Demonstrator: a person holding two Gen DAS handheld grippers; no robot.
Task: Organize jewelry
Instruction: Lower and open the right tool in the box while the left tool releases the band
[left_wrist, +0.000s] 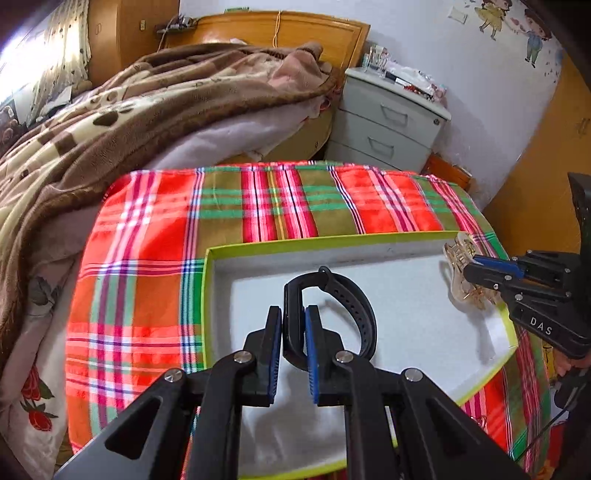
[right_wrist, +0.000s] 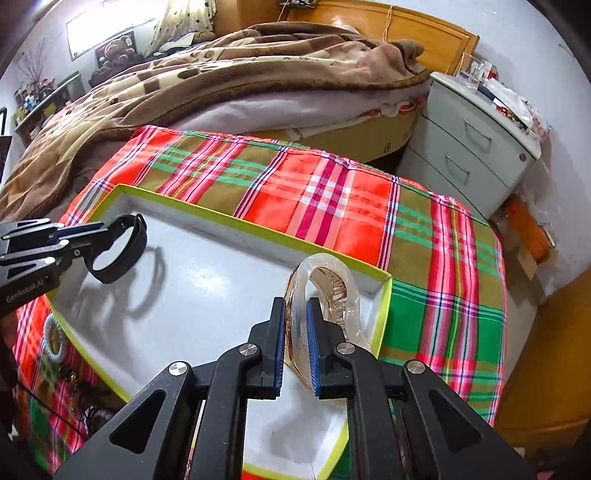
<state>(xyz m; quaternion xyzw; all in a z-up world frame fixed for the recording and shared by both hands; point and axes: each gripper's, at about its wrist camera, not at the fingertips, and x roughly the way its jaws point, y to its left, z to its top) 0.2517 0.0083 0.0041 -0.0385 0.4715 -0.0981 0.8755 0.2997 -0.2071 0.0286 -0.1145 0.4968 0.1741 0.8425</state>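
Observation:
A shallow white box with a lime-green rim (left_wrist: 325, 242) (right_wrist: 236, 219) lies on a plaid cloth. My left gripper (left_wrist: 293, 314) is shut on a black wristband (left_wrist: 351, 295), held above the box's white floor; it also shows at the left of the right wrist view (right_wrist: 122, 251). My right gripper (right_wrist: 296, 306) is shut on a clear amber hair claw clip (right_wrist: 328, 291), held over the box's right end; the clip shows in the left wrist view (left_wrist: 461, 273) beside the right gripper (left_wrist: 476, 267).
The red, green and olive plaid cloth (left_wrist: 258, 199) covers the table. A pale spiral hair tie (right_wrist: 55, 339) and dark jewelry (right_wrist: 81, 384) lie on the cloth left of the box. A bed with a brown blanket (left_wrist: 129, 110) and a grey drawer unit (left_wrist: 388, 122) stand behind.

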